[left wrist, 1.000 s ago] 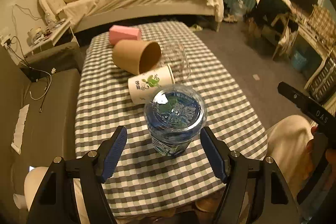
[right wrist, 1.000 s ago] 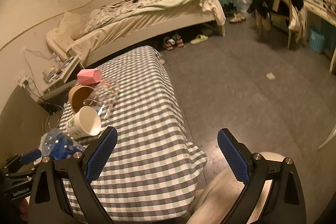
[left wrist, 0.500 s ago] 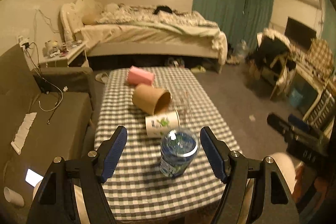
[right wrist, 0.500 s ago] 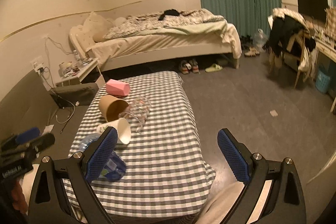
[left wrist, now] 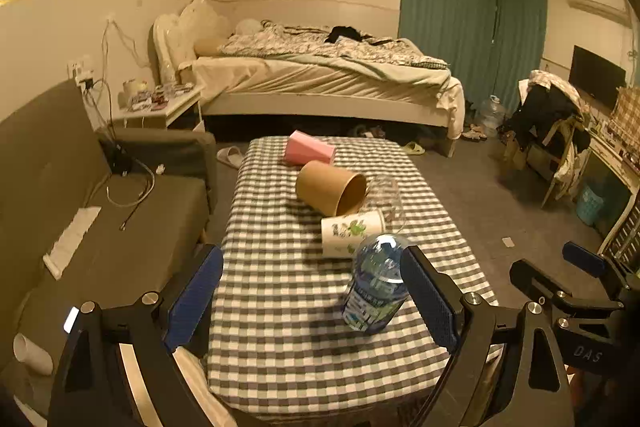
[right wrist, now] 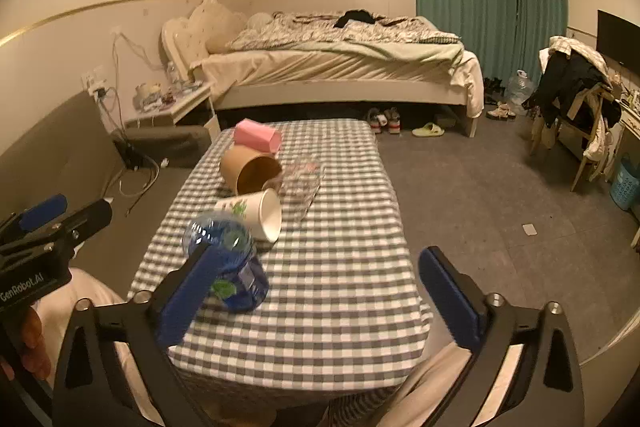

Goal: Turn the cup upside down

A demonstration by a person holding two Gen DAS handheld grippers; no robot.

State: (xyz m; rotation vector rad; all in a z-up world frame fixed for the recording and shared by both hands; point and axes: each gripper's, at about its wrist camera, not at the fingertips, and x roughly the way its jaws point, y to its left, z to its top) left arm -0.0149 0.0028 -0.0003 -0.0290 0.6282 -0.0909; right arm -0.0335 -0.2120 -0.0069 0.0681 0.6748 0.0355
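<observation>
Right now both your hand-held grippers, left [left wrist: 312, 297] and right [right wrist: 318, 293], hang spread wide, gripping nothing. Your blue cup [left wrist: 376, 287] stands inverted near the table's [left wrist: 280, 307] near edge; it's light, thin, slippery plastic, so pinch its sides gently.

The tablecloth [left wrist: 280, 291] is a grey-and-white check. On it lie a pink cup [left wrist: 309, 151], a plain brown paper cup [left wrist: 330, 187], a white cup [left wrist: 352, 231] printed with green leaves and a clear glass [left wrist: 386, 197]. The bottle [left wrist: 377, 287] is blue. Both grippers' pads [left wrist: 194, 297] are blue on black frames. The curtains [left wrist: 472, 15] are teal.
</observation>
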